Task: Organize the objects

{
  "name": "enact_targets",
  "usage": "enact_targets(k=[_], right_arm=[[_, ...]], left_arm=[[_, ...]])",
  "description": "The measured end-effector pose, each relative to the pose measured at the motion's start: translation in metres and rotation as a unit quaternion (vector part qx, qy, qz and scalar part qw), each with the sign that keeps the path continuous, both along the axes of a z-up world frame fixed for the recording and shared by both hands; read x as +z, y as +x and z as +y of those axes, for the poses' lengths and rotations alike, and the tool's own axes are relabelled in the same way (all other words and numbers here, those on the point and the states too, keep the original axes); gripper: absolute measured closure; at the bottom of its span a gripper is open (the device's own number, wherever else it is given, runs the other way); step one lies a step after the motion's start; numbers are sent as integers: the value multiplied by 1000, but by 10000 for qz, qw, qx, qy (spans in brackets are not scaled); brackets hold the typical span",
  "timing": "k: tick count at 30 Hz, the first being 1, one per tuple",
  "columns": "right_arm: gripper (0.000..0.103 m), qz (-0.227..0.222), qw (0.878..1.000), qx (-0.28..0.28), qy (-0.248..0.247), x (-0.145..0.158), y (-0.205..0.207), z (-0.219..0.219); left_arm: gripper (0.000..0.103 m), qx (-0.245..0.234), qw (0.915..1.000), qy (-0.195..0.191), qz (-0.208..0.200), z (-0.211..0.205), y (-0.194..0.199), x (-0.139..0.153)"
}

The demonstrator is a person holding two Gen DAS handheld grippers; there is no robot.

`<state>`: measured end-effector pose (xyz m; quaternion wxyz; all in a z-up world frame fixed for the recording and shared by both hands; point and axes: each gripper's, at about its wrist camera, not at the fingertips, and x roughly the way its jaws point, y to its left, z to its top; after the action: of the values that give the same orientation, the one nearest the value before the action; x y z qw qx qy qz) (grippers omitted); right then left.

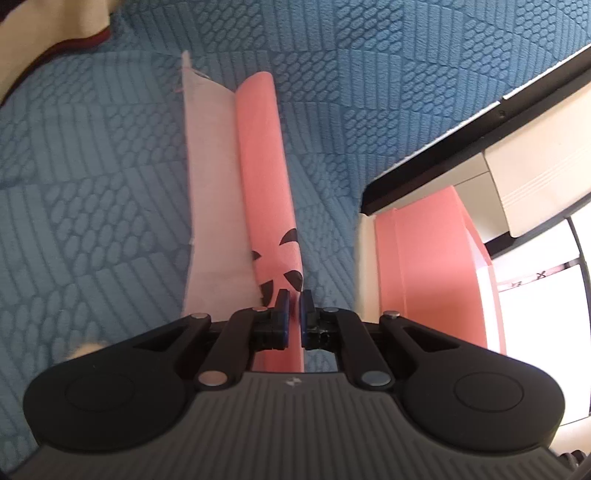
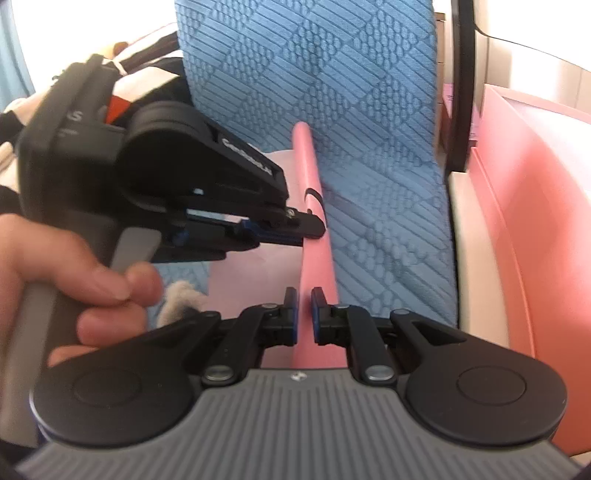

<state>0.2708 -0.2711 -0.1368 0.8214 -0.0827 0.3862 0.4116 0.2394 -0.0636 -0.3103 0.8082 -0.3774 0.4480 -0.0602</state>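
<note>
A folding step appears to be in hand. In the left wrist view, a patch of cream and dark red fabric point(image 1: 44, 33) is cut off at the upper left corner and cannot be identified; the blue quilted bedspread point(image 1: 92, 166) fills most of the frame. At centre, a pink cloth point(image 1: 264, 166) with black markings lies on the bedspread, its pale underside turned up on the left and a rolled fold running up the middle. The left hand-held gripper point(image 1: 294, 308) is seen at lower centre with its jaws nearly together on the near edge of the fold; a grasp is judged likely, though the pinch itself is partly hidden. At the right, a pink open box point(image 1: 424, 266) is cut off by the frame edge. In the right wrist view, the person's hand point(image 2: 74, 273) holds the left unit at the left of the frame, and a small fluffy object point(image 2: 181, 299) below it is too blurred to name. At lower centre, the right hand-held gripper point(image 2: 304, 308) stands with its jaws closed to a narrow gap about the fold's near end; whether cloth is truly clamped cannot be told. The next move is judged to call for both ends being carried over together, evenly, so the fold stays straight.
</note>
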Motion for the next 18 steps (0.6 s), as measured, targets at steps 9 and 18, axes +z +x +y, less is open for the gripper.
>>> enact_targets(k=[9,18], right_arm=[[91,97,9997,176,147,2,-9,10],[92,323,9995,-35,2,-10,-5,16]], left_arm=[[96,166,9992,147,339,8,1,-9],[95,191,9984,197,490,10,9,-19]])
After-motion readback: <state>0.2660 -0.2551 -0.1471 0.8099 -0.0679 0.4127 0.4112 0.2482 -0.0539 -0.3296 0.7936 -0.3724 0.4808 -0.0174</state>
